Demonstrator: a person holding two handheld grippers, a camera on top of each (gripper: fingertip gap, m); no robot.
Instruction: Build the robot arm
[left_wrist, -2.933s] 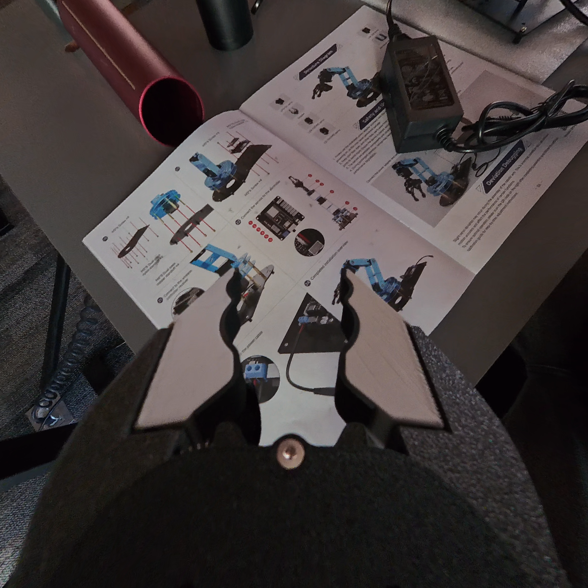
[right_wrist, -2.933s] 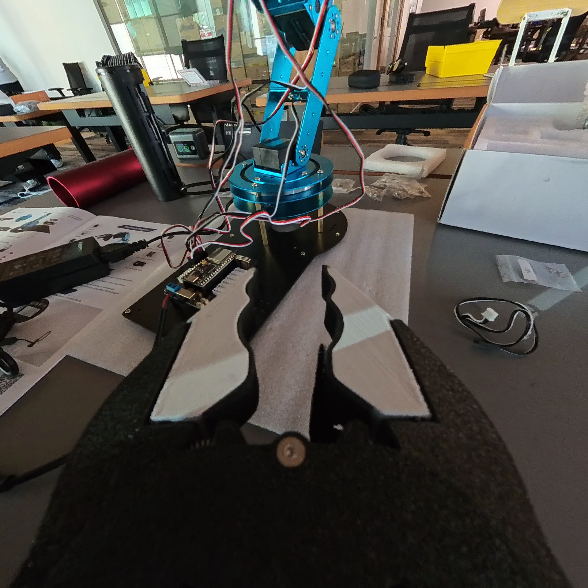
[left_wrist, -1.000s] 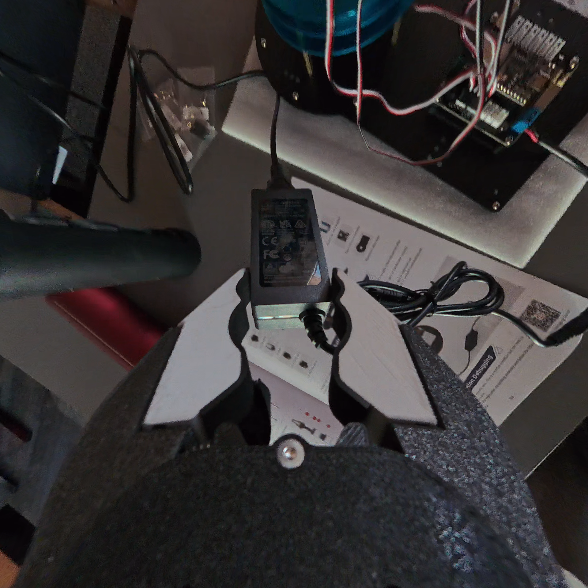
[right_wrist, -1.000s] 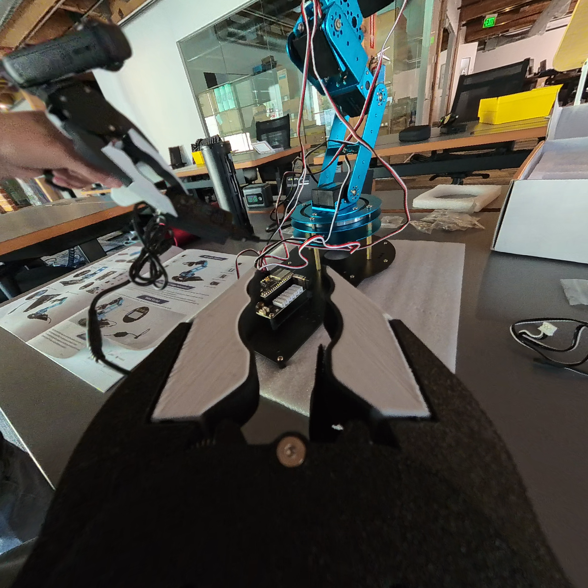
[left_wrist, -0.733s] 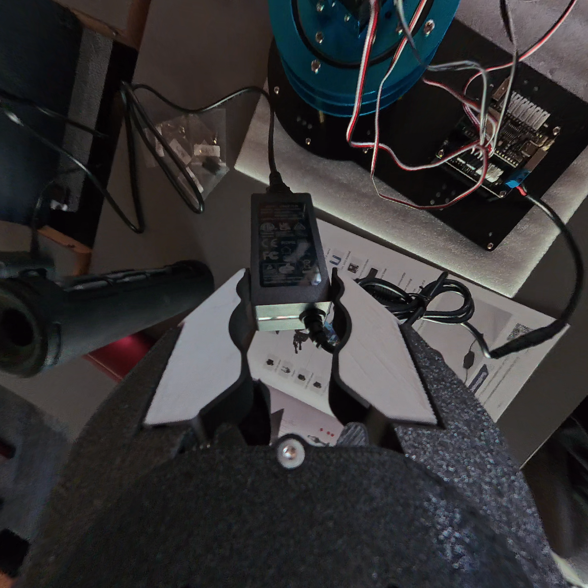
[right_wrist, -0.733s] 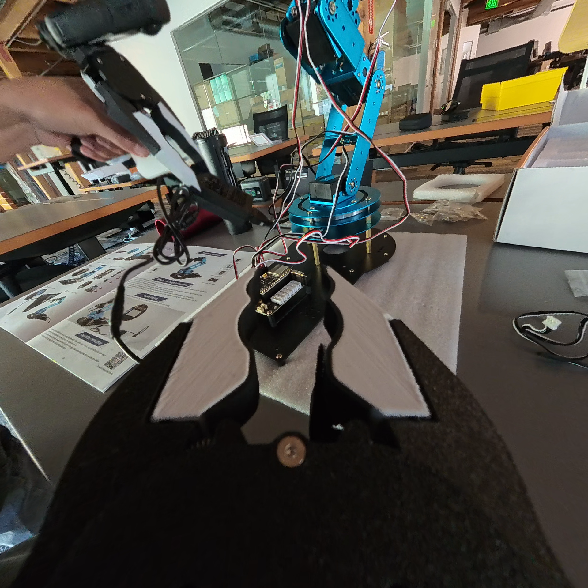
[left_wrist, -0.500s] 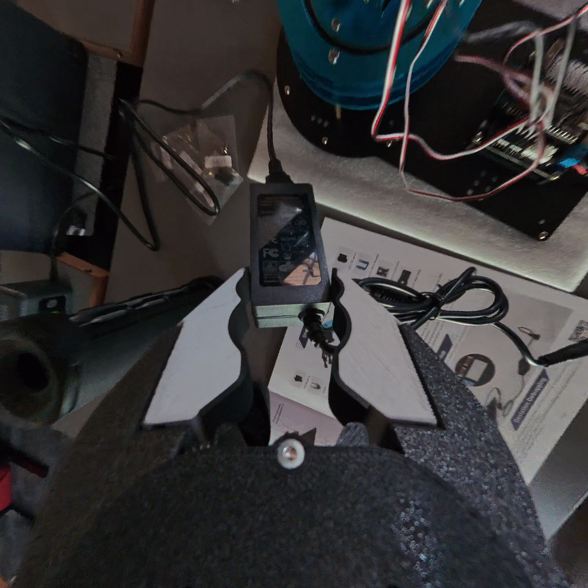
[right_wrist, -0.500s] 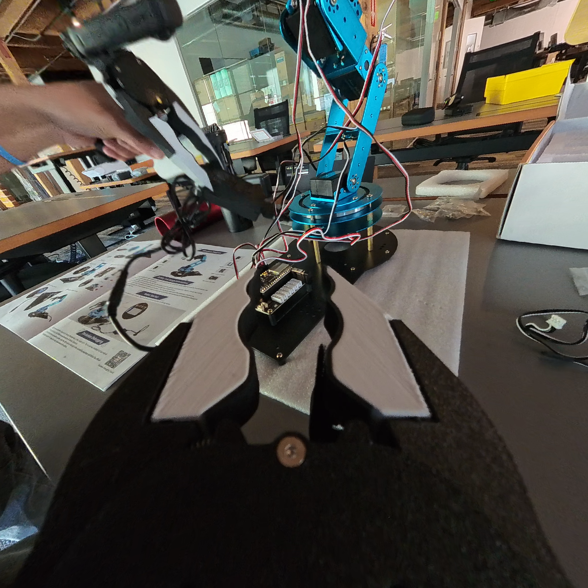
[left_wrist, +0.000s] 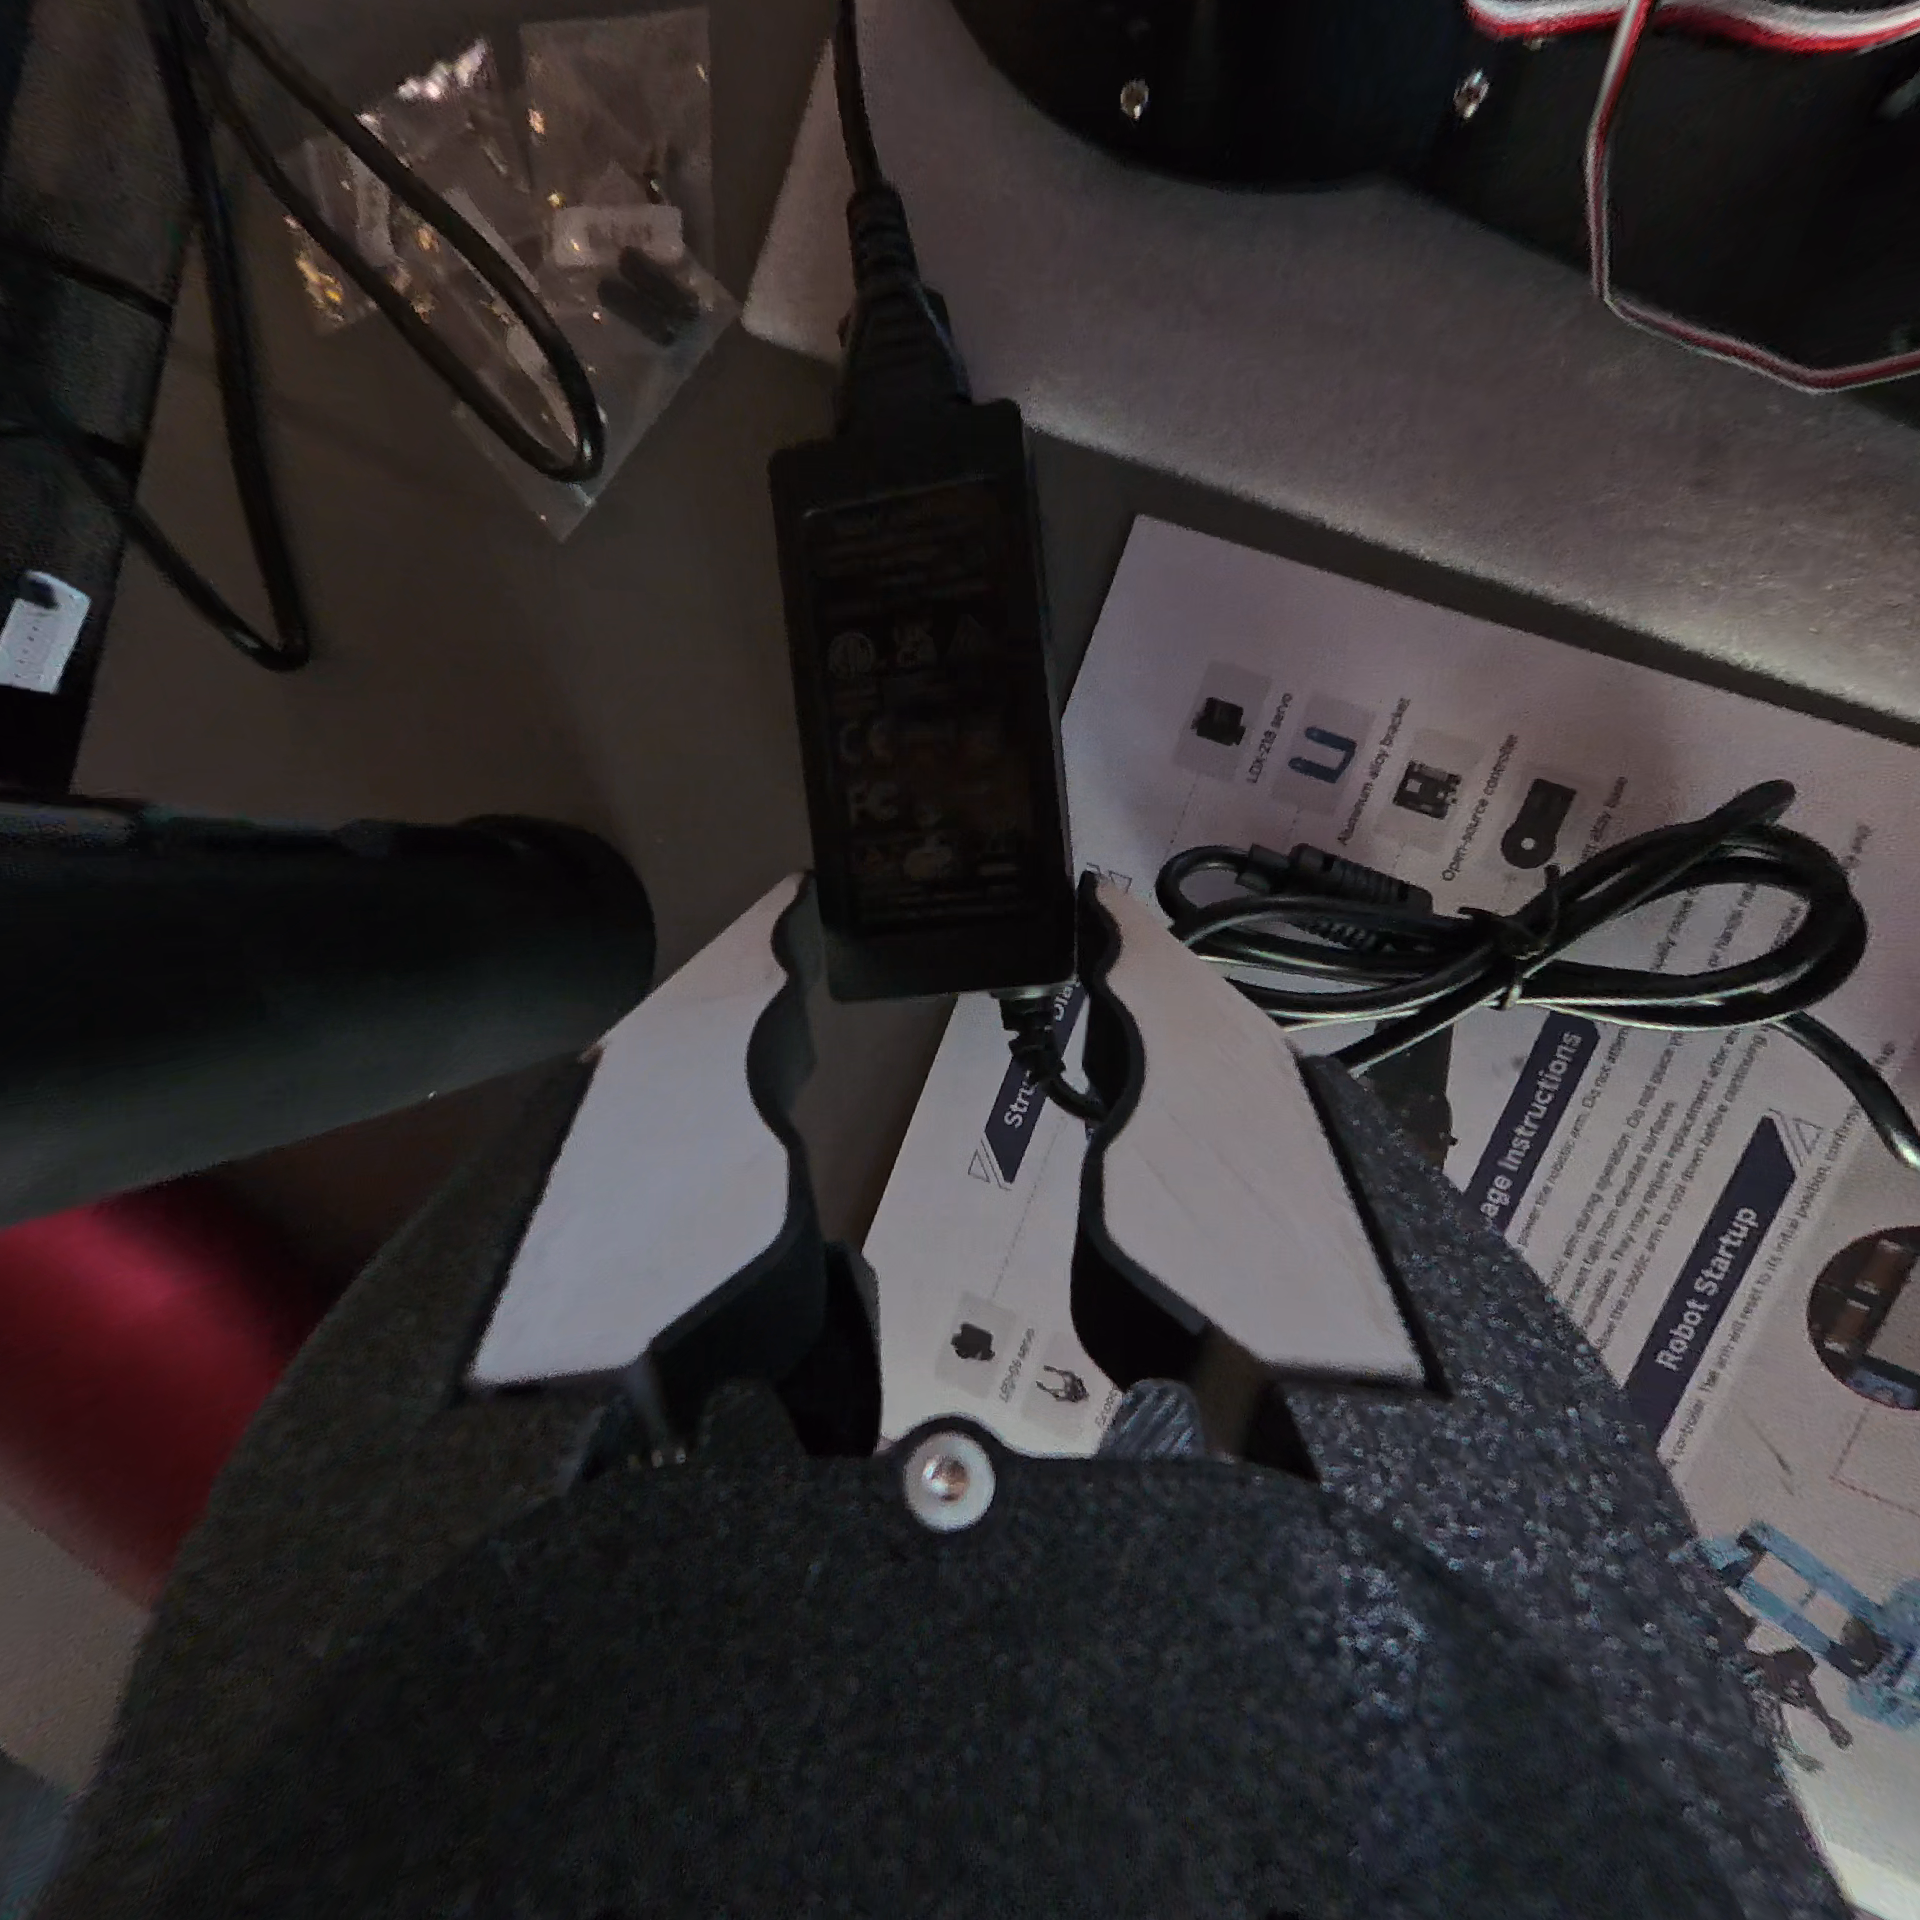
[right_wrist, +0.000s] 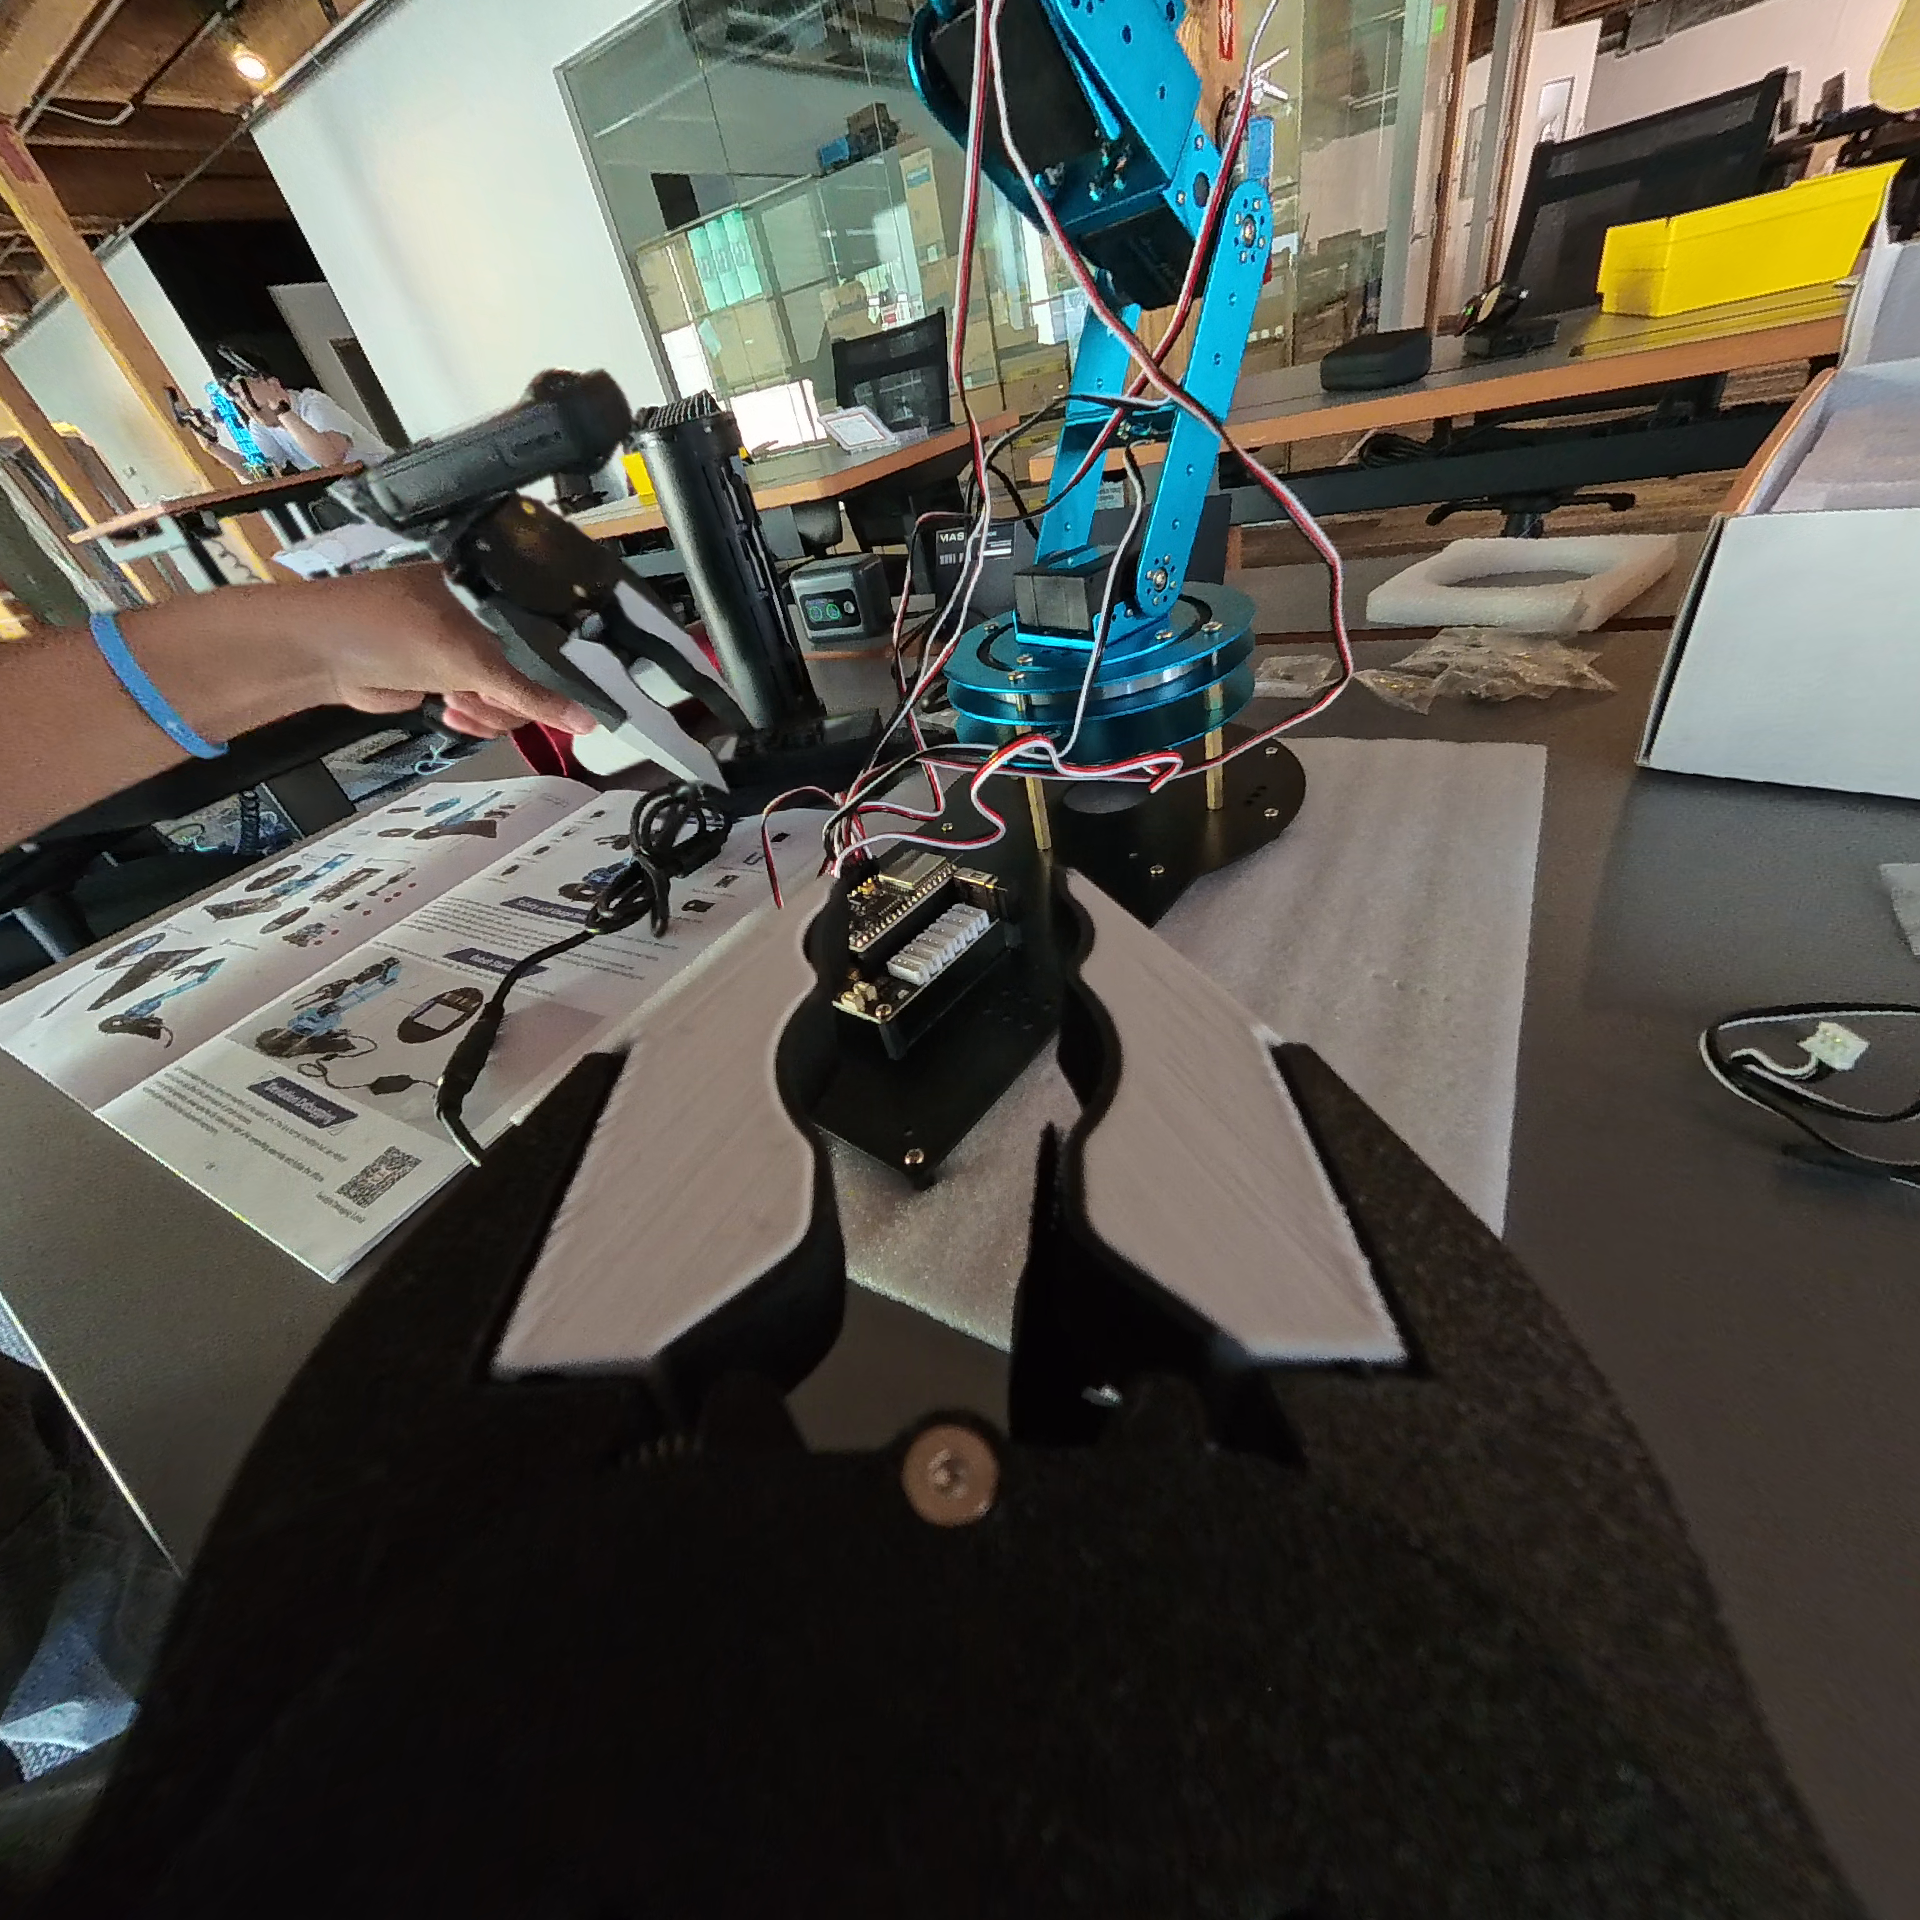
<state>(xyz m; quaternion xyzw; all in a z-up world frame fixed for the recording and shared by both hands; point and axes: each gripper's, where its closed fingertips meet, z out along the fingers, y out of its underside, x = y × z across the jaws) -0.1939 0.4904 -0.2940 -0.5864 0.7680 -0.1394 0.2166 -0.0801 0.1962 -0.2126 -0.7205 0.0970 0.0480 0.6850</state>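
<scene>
- While the power brick (left_wrist: 930, 717) was hanging high above the table half a second ago, it is now sitting much lower, close over the grey tabletop (left_wrist: 520, 665) beside the open booklet (left_wrist: 1455, 790).
- Its bundled cord (left_wrist: 1507, 935) is now lying on the booklet page rather than dangling, as the right wrist view shows (right_wrist: 665, 842).
- The left gripper (left_wrist: 940, 935) is still clamping its two fingers on the near end of the power brick, one finger on each side.
- The right gripper (right_wrist: 935, 914) is keeping its place, hovering with fingers apart and holding nothing, the circuit board (right_wrist: 925, 935) showing in the gap between them.
- A white box (right_wrist: 1787, 644) is standing open at the far right of the table; what is inside cannot be made out.
- A clear bag (left_wrist: 499, 260) of small parts is lying beyond the brick, with a black cable looping over it.
- The blue toy arm (right_wrist: 1122, 436) is standing on its black base plate (right_wrist: 1174, 821), which is resting on a white foam sheet (right_wrist: 1403, 935).
- A person's hand (right_wrist: 416, 655) is gripping the left gripper's handle, reaching in from the left and tilting the fingers down toward the table.
- A black tube (right_wrist: 717, 561) is standing upright behind that hand.
</scene>
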